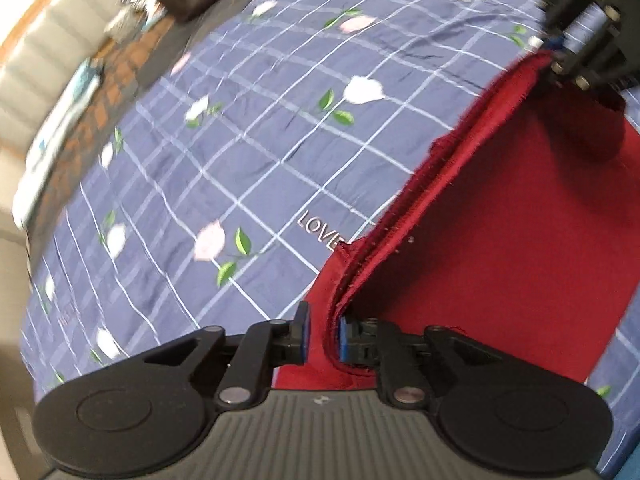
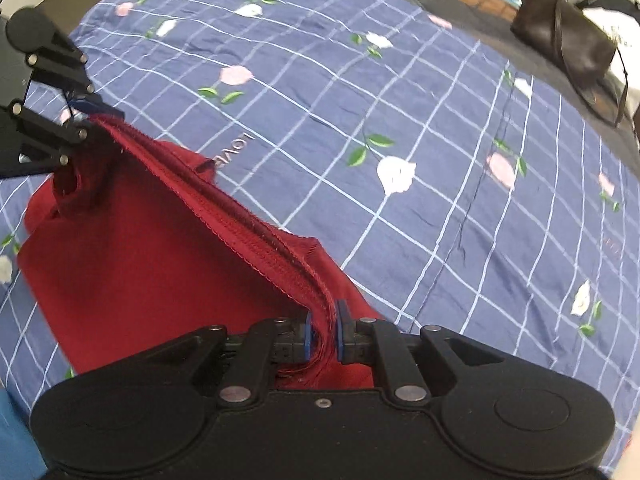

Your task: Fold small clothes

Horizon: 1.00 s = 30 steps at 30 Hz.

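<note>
Nearest in the left wrist view, the left gripper [image 1: 323, 336] pinches one end of the red garment's [image 1: 500, 248] stitched edge between its blue pads. The right gripper [image 2: 323, 334] clamps the other end of that edge, which runs taut and raised between them, while the rest of the cloth lies on the blue checked bedspread [image 1: 248, 160] with flowers. Far beyond, a dark brown handbag [image 2: 568, 46] sits near the bed's edge.
</note>
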Motion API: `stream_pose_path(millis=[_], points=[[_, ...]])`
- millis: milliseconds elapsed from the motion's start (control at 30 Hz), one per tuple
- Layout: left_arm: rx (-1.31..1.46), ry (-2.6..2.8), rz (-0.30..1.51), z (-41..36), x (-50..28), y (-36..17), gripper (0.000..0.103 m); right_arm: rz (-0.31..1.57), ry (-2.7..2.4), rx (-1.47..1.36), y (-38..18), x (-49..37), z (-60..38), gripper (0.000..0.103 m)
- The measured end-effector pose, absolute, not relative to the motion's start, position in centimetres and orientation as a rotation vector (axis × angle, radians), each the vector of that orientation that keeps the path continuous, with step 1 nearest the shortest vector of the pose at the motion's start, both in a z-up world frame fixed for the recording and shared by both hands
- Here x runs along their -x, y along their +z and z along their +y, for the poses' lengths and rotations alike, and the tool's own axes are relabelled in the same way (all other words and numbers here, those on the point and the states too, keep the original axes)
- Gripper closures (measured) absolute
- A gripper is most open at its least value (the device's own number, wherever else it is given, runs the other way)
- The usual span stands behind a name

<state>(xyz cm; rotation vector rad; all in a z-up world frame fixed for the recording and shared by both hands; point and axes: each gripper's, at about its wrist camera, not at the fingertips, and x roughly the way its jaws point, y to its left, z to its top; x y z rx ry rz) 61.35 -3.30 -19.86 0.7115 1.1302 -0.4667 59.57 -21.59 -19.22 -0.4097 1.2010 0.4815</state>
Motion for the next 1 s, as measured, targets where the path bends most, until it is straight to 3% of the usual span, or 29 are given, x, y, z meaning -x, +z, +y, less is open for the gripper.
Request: stream_pose_path(millis=[133, 300, 367, 467, 533, 567, 833, 1000], points=[[-0.544, -0.403, 1.21, -2.1, -63.0, -20.5, 0.083, 1.221, 0.464, 0.38, -20.3, -60.3, -21.5, 0.091], [-0.435, -0.347, 1.24, -0.9, -64.1, -20.6, 0.062, 1.216, 0.425, 0.36, -20.9, -61.0, -21.6, 0.081], [-0.426, -0.35, 1.235, -0.5, -64.3, -20.5, 0.038, 1.213, 0.41, 0.348, -20.9, -61.2, -21.9, 0.064], [-0.405, -0.376, 1.218, -0.3, -64.2, -19.9, 0.018, 1.201, 0.384, 0.322, -20.6, -61.3, -22.5, 0.036], [-0.391, -0.386, 1.201, -0.2, -64.0, -19.4, 0.01, 1.182, 0.368, 0.289, -20.3, -61.2, -23.1, 0.023], [-0.377, -0.389, 1.192, 0.0, -63.9, -19.2, 0.008, 1.173, 0.359, 0.274, -20.2, -61.0, -23.4, 0.018], [-0.123, -0.361, 1.196, 2.6, -63.3, -18.3, 0.004, 1.139, 0.316, 0.135, -19.5, -58.8, -25.5, 0.008], [-0.16, -0.32, 1.182, 1.9, -60.0, -19.6, 0.002, 1.176, 0.341, 0.165, -20.8, -55.6, -24.4, 0.005]])
